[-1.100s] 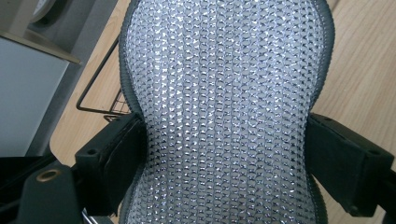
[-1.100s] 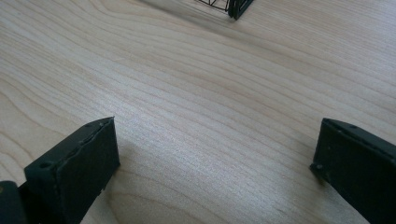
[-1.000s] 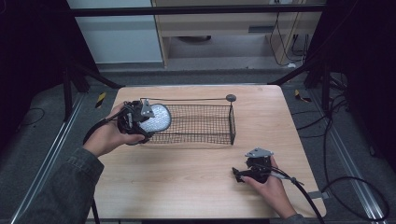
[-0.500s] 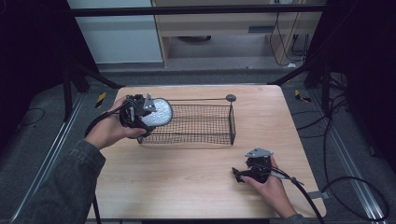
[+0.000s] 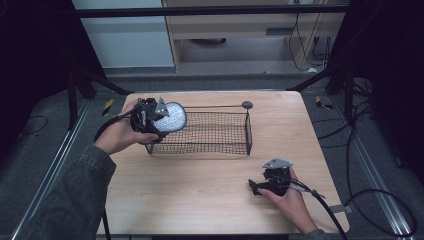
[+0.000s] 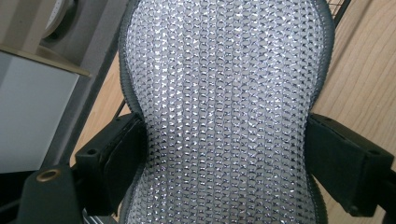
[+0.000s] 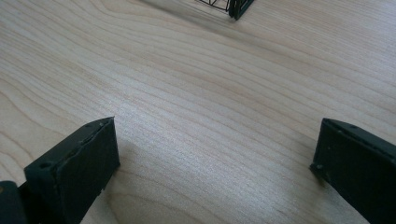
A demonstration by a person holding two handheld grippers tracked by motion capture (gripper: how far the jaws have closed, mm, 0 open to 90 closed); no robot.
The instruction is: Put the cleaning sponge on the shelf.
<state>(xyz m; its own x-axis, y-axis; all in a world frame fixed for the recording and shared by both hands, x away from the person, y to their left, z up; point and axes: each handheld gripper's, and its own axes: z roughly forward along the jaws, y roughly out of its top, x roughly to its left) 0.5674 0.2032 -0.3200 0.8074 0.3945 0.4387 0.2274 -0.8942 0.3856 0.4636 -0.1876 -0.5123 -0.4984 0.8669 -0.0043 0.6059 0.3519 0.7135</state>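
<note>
Left gripper [image 5: 159, 119] jaws pinch a silver mesh pad [image 5: 170, 117] at the wire basket [image 5: 210, 132] left end.
Right gripper [image 5: 260, 186] jaws spread, resting on desk [image 5: 200, 185]; risk: soft pad slips from the pinch or snags the basket rim.

Light wood-grain table [image 5: 200, 200] on grey floor [image 5: 60, 135]. Yellow-black tools on floor, L [image 5: 108, 106] & R [image 5: 322, 103] of table. Black cables [image 5: 380, 200] loop at R.
</note>
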